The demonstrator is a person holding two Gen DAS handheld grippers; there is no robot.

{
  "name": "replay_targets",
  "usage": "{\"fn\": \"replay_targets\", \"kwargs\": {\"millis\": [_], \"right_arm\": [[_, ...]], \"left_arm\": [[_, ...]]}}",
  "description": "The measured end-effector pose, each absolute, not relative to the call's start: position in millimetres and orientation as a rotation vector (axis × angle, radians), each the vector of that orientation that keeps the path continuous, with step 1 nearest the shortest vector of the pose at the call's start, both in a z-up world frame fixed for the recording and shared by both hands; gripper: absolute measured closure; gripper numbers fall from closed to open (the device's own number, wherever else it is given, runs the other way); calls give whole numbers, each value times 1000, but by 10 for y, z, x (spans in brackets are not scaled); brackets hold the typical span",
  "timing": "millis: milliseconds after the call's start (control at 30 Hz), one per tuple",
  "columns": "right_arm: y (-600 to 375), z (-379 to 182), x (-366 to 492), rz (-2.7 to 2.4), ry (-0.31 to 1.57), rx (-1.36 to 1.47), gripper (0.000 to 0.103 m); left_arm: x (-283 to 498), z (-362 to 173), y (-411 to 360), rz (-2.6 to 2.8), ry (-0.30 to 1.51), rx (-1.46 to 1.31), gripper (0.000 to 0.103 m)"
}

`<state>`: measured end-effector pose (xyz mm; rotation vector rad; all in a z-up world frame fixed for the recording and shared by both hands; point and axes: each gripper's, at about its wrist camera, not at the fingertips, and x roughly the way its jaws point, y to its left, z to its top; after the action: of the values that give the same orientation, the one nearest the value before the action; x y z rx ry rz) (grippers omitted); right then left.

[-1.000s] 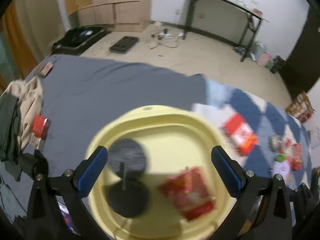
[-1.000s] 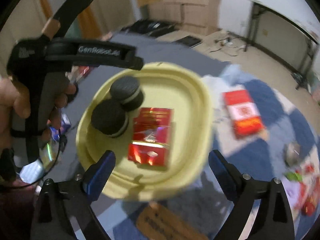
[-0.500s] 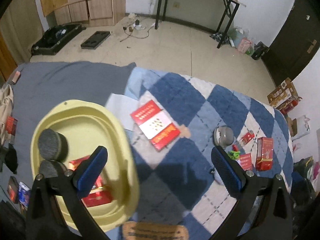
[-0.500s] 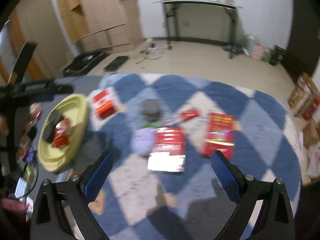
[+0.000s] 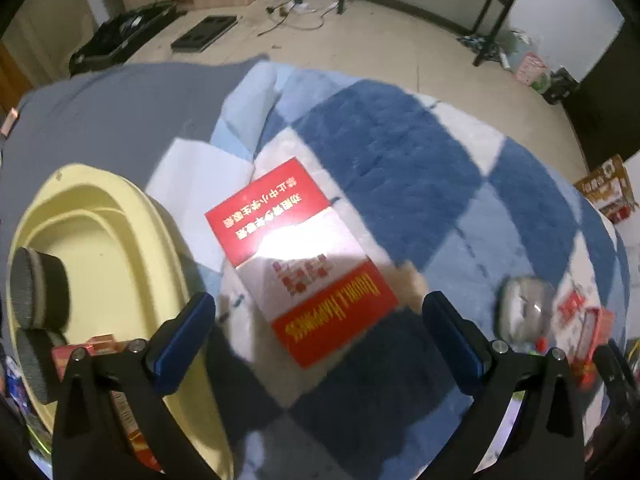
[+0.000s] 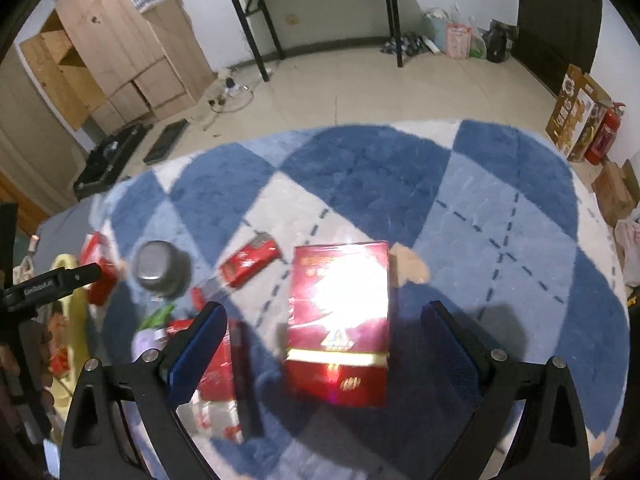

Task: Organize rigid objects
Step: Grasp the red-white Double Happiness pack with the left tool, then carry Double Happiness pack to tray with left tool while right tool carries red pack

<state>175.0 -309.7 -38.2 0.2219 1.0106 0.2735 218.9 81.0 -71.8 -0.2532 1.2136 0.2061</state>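
Red-and-white flat box (image 5: 298,256) lies center frame in left wrist view, on blue checked blanket (image 5: 400,148), between left gripper (image 5: 320,332) fingers, spread wide, holding nothing. Right gripper (image 6: 324,340) also wide, empty, over dark red carton (image 6: 338,320) mid-frame. Vs 0.5 s ago: both views closer to their boxes; yellow tub (image 5: 132,240) now at left edge. Tub holds two black discs (image 5: 38,288) plus small red pack (image 5: 92,350).
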Motion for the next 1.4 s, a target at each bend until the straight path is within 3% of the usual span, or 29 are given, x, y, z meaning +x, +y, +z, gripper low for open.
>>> {"fn": "replay_targets", "kwargs": {"millis": [200,267,333,400,600,867,1100,1400], "right_arm": [[-2991,-591,1893,273,1053,187,7],[-2971,-588,1903,248,1049,149,16],[-2984,-626,1918,230,1036,121,30],[-3006,-633,1891,226,1018,115,46],[-3123,-546,1707,266,969,139,47],[-2757,487,1148,475,803,130,47],[-1495,974,765,702,784,-9,47],[82,669,630,873,893,-213,47]], "left_arm": [[2310,-856,738,193,1221,-267,1],[2304,-837,725,200,1204,-266,15],[2292,-801,689,174,1201,-245,40],[2279,-732,629,141,1199,-206,41],[1916,-264,608,96,1106,-166,42],[1189,397,1471,181,1017,-165,42],[673,394,2397,301,1051,-198,42],[362,-231,2855,284,1162,-230,42]]}}
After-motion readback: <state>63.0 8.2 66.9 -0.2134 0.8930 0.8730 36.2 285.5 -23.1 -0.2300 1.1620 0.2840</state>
